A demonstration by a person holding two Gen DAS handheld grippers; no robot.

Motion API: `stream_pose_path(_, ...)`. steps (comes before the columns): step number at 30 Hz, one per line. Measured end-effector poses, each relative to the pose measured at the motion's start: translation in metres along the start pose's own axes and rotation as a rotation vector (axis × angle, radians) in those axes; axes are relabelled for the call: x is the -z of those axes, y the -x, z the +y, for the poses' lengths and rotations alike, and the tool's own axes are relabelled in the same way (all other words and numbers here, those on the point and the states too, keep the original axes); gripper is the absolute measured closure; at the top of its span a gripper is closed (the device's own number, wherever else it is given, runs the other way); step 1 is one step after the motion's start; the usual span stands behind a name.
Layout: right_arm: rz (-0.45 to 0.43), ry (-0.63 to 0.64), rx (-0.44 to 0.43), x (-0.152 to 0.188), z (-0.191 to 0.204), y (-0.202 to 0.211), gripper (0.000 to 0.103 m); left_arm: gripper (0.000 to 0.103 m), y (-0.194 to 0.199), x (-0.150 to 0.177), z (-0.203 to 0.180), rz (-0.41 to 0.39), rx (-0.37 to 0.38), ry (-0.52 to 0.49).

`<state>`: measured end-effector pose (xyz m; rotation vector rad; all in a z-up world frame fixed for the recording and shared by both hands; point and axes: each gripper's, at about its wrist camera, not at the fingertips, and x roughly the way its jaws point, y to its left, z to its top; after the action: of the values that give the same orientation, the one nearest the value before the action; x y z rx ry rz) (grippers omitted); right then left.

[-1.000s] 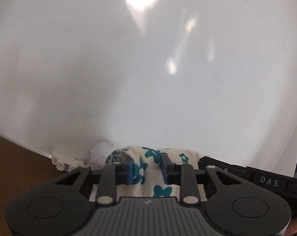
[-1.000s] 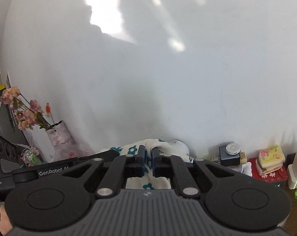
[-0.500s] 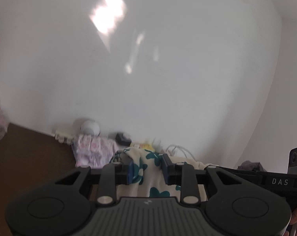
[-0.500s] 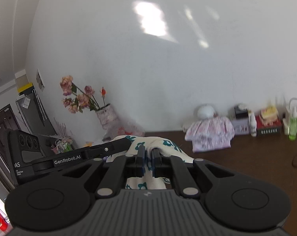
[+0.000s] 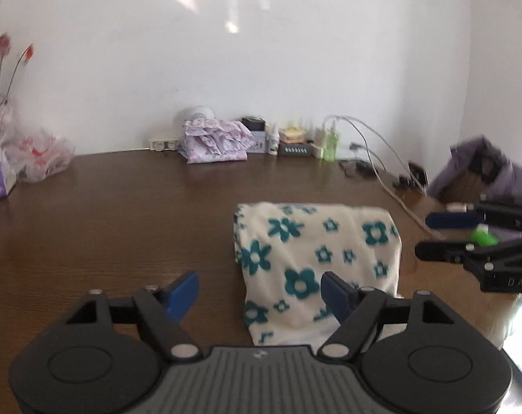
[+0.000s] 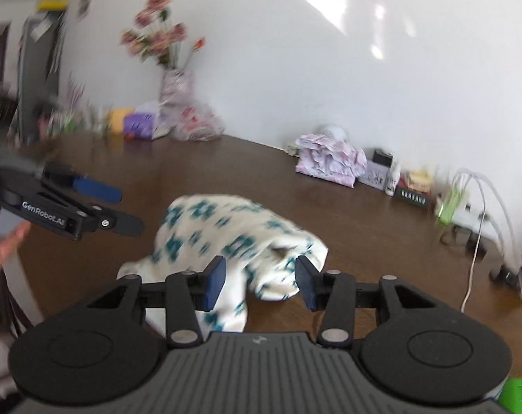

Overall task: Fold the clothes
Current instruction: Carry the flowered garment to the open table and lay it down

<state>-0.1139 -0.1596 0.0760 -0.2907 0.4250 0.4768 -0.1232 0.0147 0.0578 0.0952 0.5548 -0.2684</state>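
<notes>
**Left wrist view: floral garment lying on table, both grippers letting go**

Left wrist view shows the floral garment (image 5: 316, 258), cream cloth with teal flowers, lying on the brown table (image 5: 123, 224) in a roughly rectangular bundle, right of centre and towards the near edge. The left gripper (image 5: 259, 293) has its jaws spread and opening; its right blue pad overlaps the near part of the cloth, its left pad stands over bare wood, and neither pad presses on anything. The right gripper (image 5: 433, 238) enters from the right, just beside the garment's right side.

In the right wrist view the right gripper (image 6: 259, 284) also has jaws parted and opening. Cloth (image 6: 226, 238) shows between the pads, blurred, but not pinched. The left gripper (image 6: 123, 207) lies to the left, with part of a hand (image 6: 2, 248) behind it.

Handling assessment: the garment appears light, soft and limp. It will sag and lose shape if lifted at one point, and a pinch taken too deep could gather several layers. It looks neither fragile nor slippery. The sound hold is judged to be at two corners of one edge, one gripper on each, so the edge stays taut while it is carried over.

A lilac folded garment (image 5: 216, 139) lies at the far edge by the wall, well apart, beside small bottles and boxes (image 5: 292, 141).
</notes>
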Motion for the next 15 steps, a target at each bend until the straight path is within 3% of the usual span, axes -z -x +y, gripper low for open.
stream_pose_path(2, 0.066, 0.091, -0.035, 0.007, 0.022, -0.004, 0.059, 0.035, -0.009, 0.008, -0.017, 0.077, -0.03, -0.077)
stream_pose_path(5, 0.128, 0.153, 0.034, 0.017, 0.039, -0.017, 0.065, 0.057, -0.019, 0.019, -0.028, 0.129, -0.091, -0.113)
stream_pose_path(6, 0.141, 0.116, 0.041, 0.019, 0.035, -0.019, 0.065, 0.061, -0.019, 0.023, -0.027, 0.133, -0.11, -0.098)
stream_pose_path(11, 0.187, 0.008, 0.146, 0.032, 0.013, -0.03, 0.069, 0.061, -0.02, 0.03, -0.015, 0.121, -0.133, -0.016)
stream_pose_path(15, 0.159, -0.064, 0.074, 0.036, 0.007, -0.023, 0.069, 0.062, -0.016, 0.025, 0.011, 0.113, -0.036, 0.149)
